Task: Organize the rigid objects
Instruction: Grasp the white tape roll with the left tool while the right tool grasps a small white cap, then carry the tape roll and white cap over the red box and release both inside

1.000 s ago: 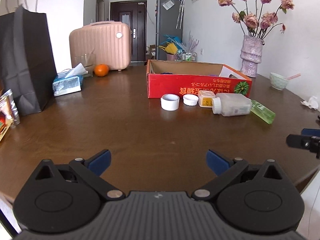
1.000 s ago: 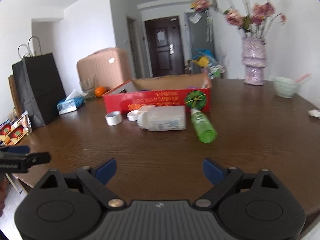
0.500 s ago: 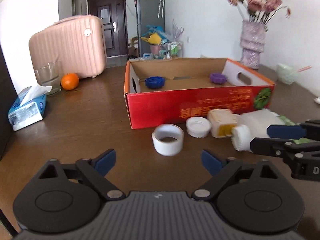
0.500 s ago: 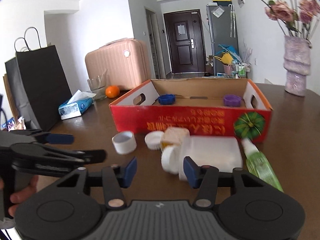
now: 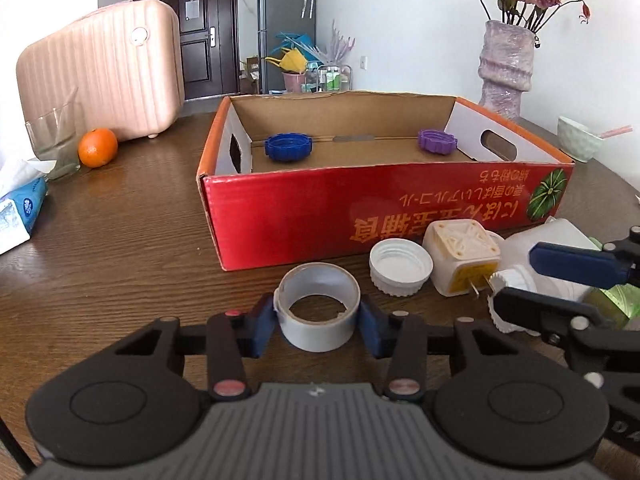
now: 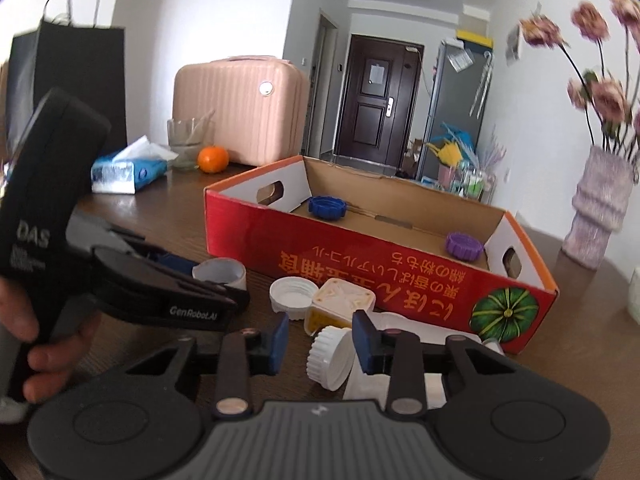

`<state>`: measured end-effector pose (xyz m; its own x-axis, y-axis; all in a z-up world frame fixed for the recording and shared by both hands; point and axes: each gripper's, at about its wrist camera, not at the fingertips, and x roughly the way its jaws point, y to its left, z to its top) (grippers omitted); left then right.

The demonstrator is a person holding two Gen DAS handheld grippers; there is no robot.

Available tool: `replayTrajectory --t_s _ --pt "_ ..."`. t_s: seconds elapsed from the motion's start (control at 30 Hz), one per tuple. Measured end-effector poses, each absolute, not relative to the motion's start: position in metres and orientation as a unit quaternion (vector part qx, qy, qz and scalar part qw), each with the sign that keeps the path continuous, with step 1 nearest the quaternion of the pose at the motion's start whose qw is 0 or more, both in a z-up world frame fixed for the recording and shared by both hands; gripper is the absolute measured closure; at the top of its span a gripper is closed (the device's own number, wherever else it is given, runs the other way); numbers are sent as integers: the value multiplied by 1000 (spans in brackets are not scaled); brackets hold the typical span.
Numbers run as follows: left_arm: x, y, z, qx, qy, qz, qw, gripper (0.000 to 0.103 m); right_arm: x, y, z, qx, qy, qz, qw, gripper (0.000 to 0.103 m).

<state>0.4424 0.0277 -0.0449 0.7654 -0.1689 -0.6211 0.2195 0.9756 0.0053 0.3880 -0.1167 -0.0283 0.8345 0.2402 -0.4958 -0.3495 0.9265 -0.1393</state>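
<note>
Left wrist: two caps (image 5: 288, 146) in one box (image 5: 360, 216).

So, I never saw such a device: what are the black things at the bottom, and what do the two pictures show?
No robot: a person holds a two-finger gripper in each hand, each with a camera looking along its fingers. In one view the left gripper, jaws just closing, clamps a tape roll. In the other the right gripper, also closing, straddles a white bottle cap, not yet pinched. A red box, loose lid and plug adapter lie on the table.
</note>
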Motion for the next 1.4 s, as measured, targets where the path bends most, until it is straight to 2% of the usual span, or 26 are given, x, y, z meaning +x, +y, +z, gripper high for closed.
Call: replayTrajectory --t_s 0.03,0.1,0.23,0.37,0.63,1.0,1.4 --pt "440 27 -45 42 325 -101 939 58 388 -113 -30 -122 246 154 949 78" --pt "431 28 -44 41 323 -97 941 58 385 -105 -37 -157 247 142 946 90" --pt "406 36 -44 18 326 -94 941 58 384 -102 -47 -162 273 138 938 95" --pt "376 43 -39 11 323 -82 943 58 374 -106 -40 -146 262 143 943 99" --pt "307 59 -9 -11 297 -63 953 59 318 -119 -9 -118 229 154 954 100" --pt "231 39 30 -2 244 -76 967 59 231 -160 27 -64 188 141 970 100" --pt "209 23 48 9 216 -85 973 59 200 -173 39 -43 167 150 973 100"
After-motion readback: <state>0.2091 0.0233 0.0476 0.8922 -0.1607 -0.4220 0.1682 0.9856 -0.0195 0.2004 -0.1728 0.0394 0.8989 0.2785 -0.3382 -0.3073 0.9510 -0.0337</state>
